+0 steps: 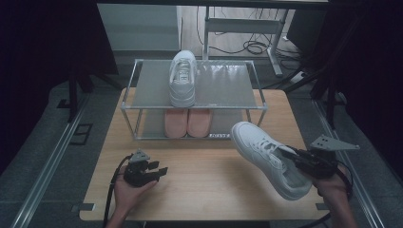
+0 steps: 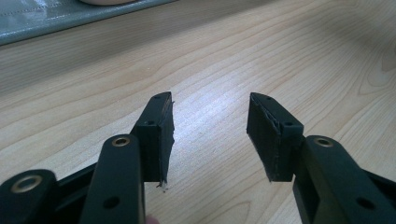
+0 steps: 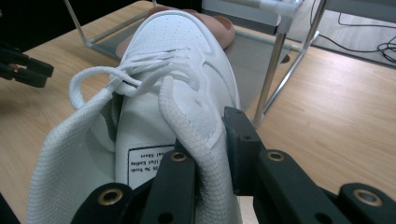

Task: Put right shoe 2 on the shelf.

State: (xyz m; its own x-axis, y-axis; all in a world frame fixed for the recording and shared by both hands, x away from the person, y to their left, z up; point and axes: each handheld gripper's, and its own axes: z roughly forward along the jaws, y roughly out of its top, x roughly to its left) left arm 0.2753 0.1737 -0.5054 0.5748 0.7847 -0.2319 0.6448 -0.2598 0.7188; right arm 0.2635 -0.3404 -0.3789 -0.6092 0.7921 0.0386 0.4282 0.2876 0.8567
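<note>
White sneaker (image 1: 266,156) held off the wooden table (image 1: 199,185) at its right side by the right gripper (image 1: 304,161), whose jaws pinch the padded collar by the shoe's opening, one inside and one outside; this grip leaves the sole free for setting down. Long axis runs diagonally, toe towards the shoe rack (image 1: 195,107), heel towards the person. Its likely partner, a second white sneaker (image 1: 183,78), lies on the top shelf, a pink pair (image 1: 187,122) below. Left gripper (image 1: 159,171) rests idle, jaws spread on nothing.
</note>
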